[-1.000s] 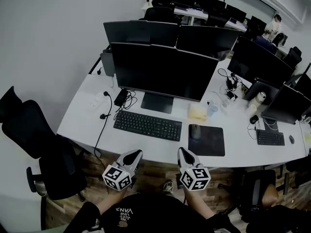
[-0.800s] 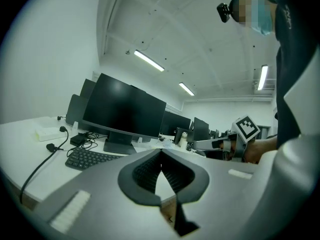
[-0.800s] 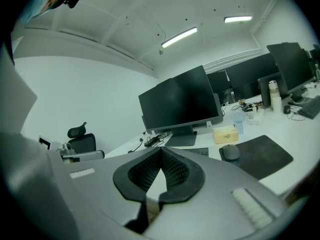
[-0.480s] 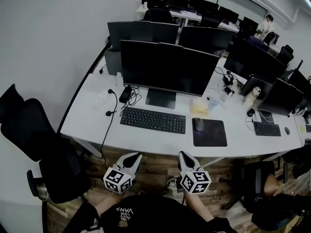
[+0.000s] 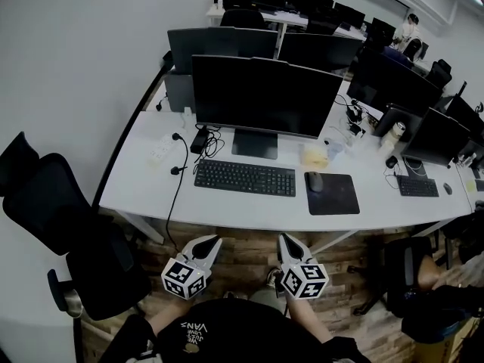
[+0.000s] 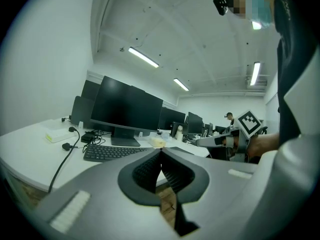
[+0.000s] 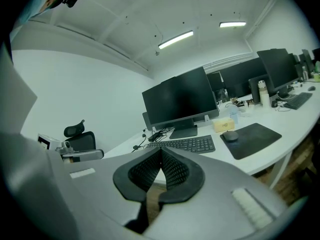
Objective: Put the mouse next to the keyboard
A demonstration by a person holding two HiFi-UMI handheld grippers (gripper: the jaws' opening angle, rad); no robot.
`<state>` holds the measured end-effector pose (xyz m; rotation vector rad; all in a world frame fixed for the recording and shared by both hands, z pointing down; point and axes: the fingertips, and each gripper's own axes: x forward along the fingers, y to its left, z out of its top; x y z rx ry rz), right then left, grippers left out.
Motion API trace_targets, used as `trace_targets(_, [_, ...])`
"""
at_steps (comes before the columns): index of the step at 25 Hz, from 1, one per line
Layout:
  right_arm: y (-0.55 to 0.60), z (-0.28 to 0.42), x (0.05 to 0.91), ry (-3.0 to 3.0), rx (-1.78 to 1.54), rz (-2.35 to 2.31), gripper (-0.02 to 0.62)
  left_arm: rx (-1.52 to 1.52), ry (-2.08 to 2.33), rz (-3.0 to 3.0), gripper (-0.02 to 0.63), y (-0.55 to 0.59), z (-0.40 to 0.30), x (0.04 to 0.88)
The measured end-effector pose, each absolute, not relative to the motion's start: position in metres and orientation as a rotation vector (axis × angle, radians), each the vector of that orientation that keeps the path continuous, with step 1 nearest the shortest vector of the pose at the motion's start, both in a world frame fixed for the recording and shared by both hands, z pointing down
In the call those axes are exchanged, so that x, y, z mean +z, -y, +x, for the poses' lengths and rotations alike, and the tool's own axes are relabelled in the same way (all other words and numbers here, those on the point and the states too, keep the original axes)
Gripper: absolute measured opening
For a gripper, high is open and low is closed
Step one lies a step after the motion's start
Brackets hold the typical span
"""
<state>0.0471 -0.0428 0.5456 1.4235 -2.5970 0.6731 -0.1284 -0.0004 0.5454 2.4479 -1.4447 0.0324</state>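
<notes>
Two hand-held claws hang over a wooden floor, short of the near edge of a long white desk (image 5: 227,212). The left gripper (image 5: 212,241) and the right gripper (image 5: 284,240) each have their ribbed black jaws pressed together on nothing.

The small dark grey computer mouse (image 5: 314,181) lies well ahead of the right claw and slightly to its right. It rests on the left edge of a square black mouse pad (image 5: 336,195), near the right end of a flat black keyboard (image 5: 244,178).

Likely trouble: a claw arriving with its jaws together would shove the mouse instead of gripping it. The rounded shell could also slip from a shallow pinch, or the pad could drag along with it.

The head view alone shows both claws against the desk edge. The right gripper view shows the mouse (image 7: 230,135) low and domed. The left gripper view shows the keyboard (image 6: 112,152) and a trailing black cable (image 6: 62,160), but no clear mouse.
</notes>
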Motion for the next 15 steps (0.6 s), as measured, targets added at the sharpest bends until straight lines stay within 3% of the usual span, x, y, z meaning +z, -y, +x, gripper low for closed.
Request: trace_targets(15, [0.0347, 0.0432, 0.5513, 2.571, 0.671, 1.451, 0.005, 0.026, 1.439, 2.446, 0.002, -0.0095, -0.1359, 0.5513])
